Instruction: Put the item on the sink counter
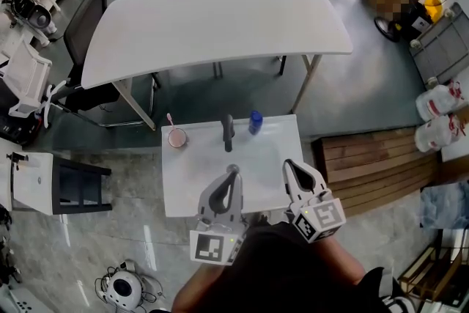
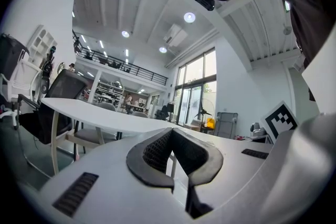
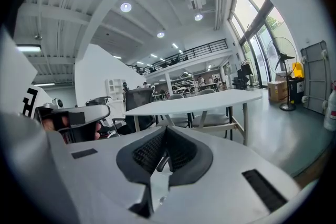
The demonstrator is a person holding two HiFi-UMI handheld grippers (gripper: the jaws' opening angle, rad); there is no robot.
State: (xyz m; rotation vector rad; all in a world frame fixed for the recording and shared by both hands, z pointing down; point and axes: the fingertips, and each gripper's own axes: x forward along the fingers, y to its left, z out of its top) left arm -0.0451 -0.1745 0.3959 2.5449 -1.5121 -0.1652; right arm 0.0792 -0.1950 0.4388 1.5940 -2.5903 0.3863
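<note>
White sink counter [image 1: 272, 157], faucet [image 1: 228, 133], blue bottle [image 1: 255, 122], pink cup [image 1: 176, 137]

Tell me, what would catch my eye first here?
Two white grippers, the left gripper and right gripper, jaws together and empty, hover at the near edge of a small white sink counter. Along its far edge stand a pink cup, a dark faucet and a blue bottle.
</note>
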